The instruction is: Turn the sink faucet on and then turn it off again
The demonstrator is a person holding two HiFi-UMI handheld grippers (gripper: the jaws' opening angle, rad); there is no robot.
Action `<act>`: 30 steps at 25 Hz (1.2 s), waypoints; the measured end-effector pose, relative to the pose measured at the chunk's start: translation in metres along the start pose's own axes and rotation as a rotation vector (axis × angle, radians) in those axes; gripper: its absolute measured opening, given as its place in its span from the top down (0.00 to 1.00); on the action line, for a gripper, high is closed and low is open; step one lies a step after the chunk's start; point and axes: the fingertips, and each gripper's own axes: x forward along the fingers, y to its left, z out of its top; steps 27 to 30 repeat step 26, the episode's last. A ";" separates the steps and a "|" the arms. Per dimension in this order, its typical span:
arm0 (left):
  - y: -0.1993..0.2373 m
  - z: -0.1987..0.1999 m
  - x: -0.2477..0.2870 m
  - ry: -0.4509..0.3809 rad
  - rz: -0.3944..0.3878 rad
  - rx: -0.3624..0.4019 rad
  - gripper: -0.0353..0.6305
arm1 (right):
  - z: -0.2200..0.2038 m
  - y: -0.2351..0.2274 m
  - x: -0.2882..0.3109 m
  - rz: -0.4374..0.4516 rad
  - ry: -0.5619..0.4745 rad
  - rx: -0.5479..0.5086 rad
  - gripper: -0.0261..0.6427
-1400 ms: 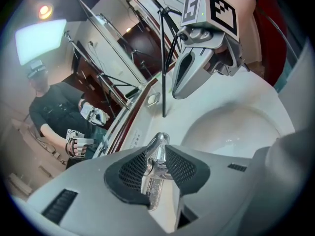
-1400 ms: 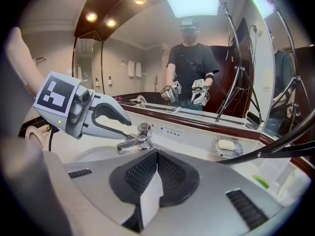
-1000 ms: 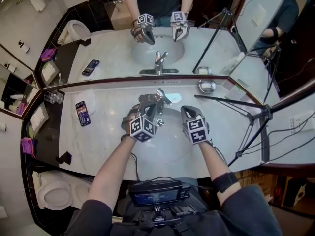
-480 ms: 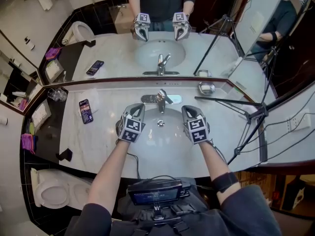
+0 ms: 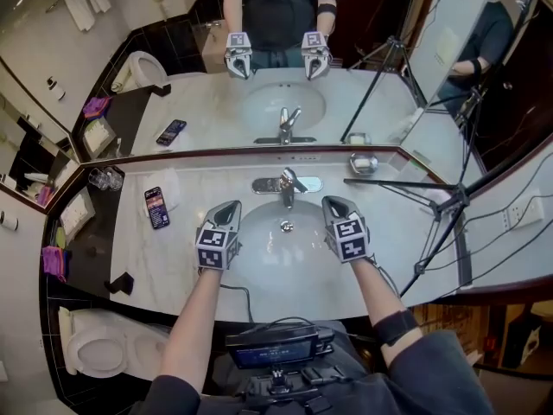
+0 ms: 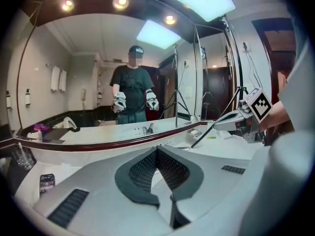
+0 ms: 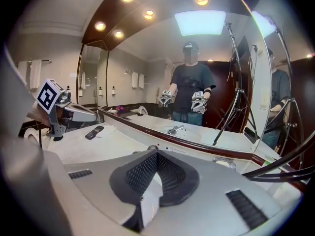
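Our left gripper (image 5: 230, 206) and right gripper (image 5: 332, 202) hang by the sink (image 5: 285, 262), fingers (image 6: 141, 173) squeezed together, holding nothing. The faucet (image 5: 288, 186) sits at the sink's 12 o'clock, spout pointing toward 6 o'clock.

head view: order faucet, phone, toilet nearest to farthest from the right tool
1. faucet, just up-left of the right tool
2. phone, far left on the counter
3. toilet, lower left, past the counter's edge
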 end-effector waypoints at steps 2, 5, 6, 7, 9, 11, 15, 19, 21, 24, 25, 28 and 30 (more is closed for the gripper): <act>0.002 -0.002 -0.002 0.000 -0.004 -0.015 0.95 | 0.001 0.001 -0.002 -0.016 -0.004 -0.026 0.94; 0.004 -0.006 -0.005 0.003 -0.009 -0.029 0.95 | 0.001 0.004 -0.004 -0.030 -0.002 -0.053 0.94; 0.004 -0.008 -0.005 0.005 -0.010 -0.032 0.95 | 0.000 0.005 -0.005 -0.030 0.001 -0.054 0.94; 0.003 -0.010 -0.006 0.008 -0.012 -0.032 0.95 | -0.002 0.006 -0.005 -0.031 0.004 -0.052 0.94; 0.001 -0.013 -0.008 0.016 -0.017 -0.024 0.95 | -0.003 0.007 -0.005 -0.033 0.006 -0.046 0.94; 0.001 -0.016 -0.008 0.022 -0.021 -0.021 0.95 | -0.003 0.008 -0.006 -0.034 0.006 -0.039 0.94; 0.002 -0.021 -0.010 0.026 -0.019 -0.037 0.95 | -0.006 0.010 -0.007 -0.027 0.009 -0.036 0.94; -0.001 -0.024 -0.012 0.032 -0.020 -0.034 0.95 | -0.012 0.008 -0.011 -0.028 0.015 -0.028 0.94; -0.001 -0.025 -0.013 0.032 -0.019 -0.033 0.95 | -0.012 0.008 -0.010 -0.027 0.014 -0.027 0.94; -0.004 -0.027 -0.014 0.029 -0.019 -0.045 0.95 | -0.014 0.007 -0.011 -0.026 0.014 -0.027 0.94; -0.005 -0.026 -0.014 0.028 -0.020 -0.048 0.95 | -0.015 0.007 -0.011 -0.026 0.015 -0.027 0.94; -0.006 -0.026 -0.015 0.026 -0.021 -0.051 0.95 | -0.015 0.006 -0.012 -0.027 0.015 -0.027 0.94; -0.006 -0.026 -0.015 0.026 -0.021 -0.051 0.95 | -0.015 0.006 -0.012 -0.027 0.015 -0.027 0.94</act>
